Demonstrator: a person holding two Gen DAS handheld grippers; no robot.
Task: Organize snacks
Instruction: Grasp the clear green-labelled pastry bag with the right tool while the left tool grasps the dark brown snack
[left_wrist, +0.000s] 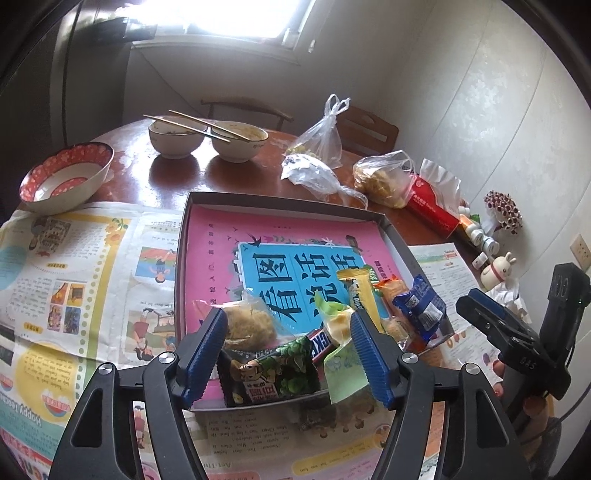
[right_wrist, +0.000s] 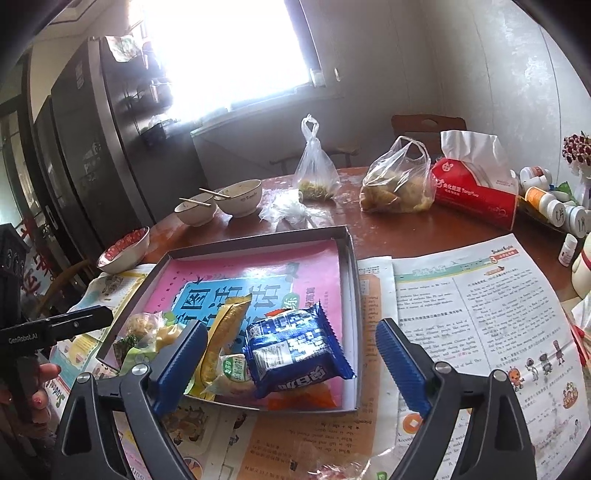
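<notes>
The left gripper (left_wrist: 288, 349) hangs with its blue fingers (left_wrist: 205, 347) spread, pinching nothing, above the near edge of the shallow box (left_wrist: 280, 201); the right gripper (right_wrist: 291, 365) is likewise spread wide and empty, framing the blue wafer pack (right_wrist: 295, 350) at the box's near right corner. The snacks sit heaped along the near side of the box, probably because that is where both tools reach most easily, and the far half over the pink book cover (left_wrist: 221, 236) is bare. I count about seven packets: a green-black pouch (left_wrist: 273, 373), a Snickers bar (left_wrist: 320, 341), a clear bag of crumbly cake (left_wrist: 247, 325), a yellow stick pack (left_wrist: 360, 288), a green-white sweet (left_wrist: 338, 321), an orange pack (left_wrist: 389, 288) and the blue one. Farther off on the table stand three bowls (left_wrist: 175, 138), two plastic bags (left_wrist: 321, 140) and a red tissue pack (left_wrist: 432, 206)
</notes>
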